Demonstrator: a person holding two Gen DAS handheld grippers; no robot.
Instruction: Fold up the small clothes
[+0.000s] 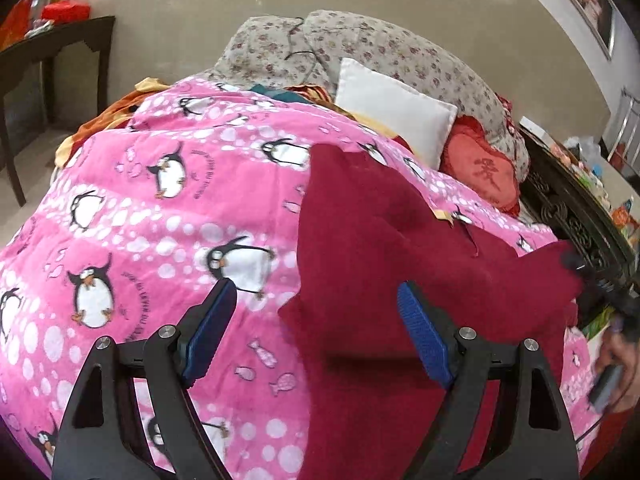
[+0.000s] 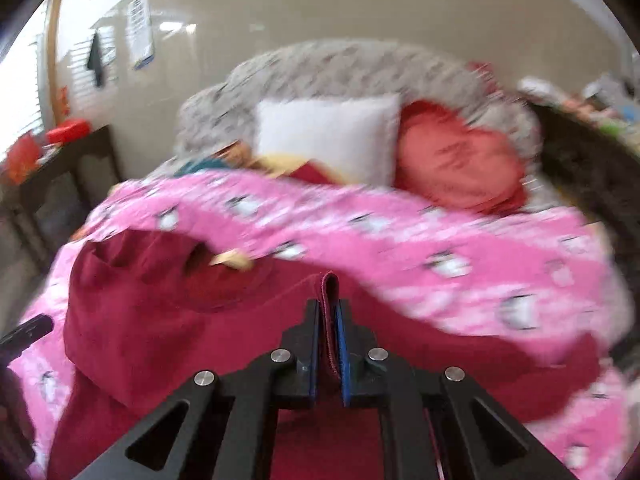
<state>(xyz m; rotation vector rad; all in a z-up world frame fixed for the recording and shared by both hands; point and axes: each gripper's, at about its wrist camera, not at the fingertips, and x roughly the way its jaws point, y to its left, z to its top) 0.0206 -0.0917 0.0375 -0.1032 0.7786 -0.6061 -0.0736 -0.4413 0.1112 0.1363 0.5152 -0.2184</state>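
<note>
Dark red garment lies spread on the pink penguin blanket covering the bed. Left gripper fingers spread wide, nothing between the pads; the garment's left edge sits between them, the body running from 12 to 3 o'clock, under the right finger. Right gripper fingers clamped on a folded edge of the garment, which sticks up at 12 o'clock past the tips; the rest spreads toward 9 o'clock. White pillow at 12 o'clock, far.
</note>
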